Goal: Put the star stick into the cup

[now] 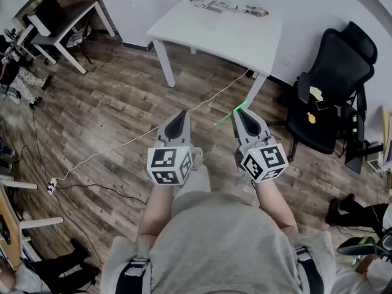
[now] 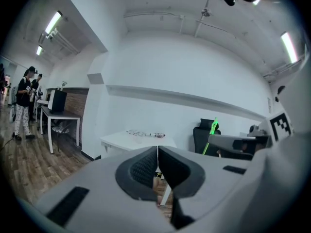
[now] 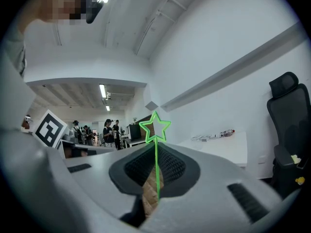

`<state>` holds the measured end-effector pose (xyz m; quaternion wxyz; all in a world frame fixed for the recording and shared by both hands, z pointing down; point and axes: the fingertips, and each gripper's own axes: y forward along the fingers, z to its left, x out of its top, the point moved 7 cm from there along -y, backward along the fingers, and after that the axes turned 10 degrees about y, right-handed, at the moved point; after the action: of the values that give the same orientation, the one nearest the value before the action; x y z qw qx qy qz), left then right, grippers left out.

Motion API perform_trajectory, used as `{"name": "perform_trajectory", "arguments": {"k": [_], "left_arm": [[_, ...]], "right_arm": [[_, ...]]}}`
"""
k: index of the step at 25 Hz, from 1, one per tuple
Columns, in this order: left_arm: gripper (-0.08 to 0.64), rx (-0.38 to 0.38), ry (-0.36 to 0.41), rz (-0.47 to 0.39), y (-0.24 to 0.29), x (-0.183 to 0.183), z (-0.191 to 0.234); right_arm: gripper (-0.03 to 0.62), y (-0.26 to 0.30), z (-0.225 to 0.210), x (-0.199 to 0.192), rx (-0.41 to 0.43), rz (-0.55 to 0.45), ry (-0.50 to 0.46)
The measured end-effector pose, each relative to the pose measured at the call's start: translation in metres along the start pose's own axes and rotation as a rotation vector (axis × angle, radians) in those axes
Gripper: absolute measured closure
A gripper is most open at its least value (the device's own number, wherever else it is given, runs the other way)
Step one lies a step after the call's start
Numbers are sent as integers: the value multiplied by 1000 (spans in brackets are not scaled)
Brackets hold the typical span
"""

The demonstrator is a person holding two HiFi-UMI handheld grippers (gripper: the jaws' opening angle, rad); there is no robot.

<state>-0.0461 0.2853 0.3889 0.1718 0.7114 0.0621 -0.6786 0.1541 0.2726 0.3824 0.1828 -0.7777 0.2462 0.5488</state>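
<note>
Star stick point(image 3: 156, 165), wire-thin green, in right tongs point(image 3: 156, 148)

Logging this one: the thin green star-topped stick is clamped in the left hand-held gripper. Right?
Wrong side: the thin green star-topped stick is clamped in the right hand-held gripper, as the right gripper view shows it between those jaws.

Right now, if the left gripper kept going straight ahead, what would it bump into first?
Probably the white table: it sits right beyond the left gripper's shut jaws, nothing between. Depth is hard to judge.
</note>
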Motion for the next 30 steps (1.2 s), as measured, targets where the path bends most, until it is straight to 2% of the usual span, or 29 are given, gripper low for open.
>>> {"name": "perform_trajectory", "arguments": {"k": [13, 20, 30], "left_arm": [[551, -33, -18, 36, 136, 20, 101], [551, -61, -20, 46, 198, 29, 136], [551, -97, -14, 48, 260, 36, 173]], "right_arm": [[575, 155, -51, 26, -50, 14, -15], [575, 218, -75, 39, -64, -1, -19], [574, 281, -102, 48, -102, -11, -9]]}}
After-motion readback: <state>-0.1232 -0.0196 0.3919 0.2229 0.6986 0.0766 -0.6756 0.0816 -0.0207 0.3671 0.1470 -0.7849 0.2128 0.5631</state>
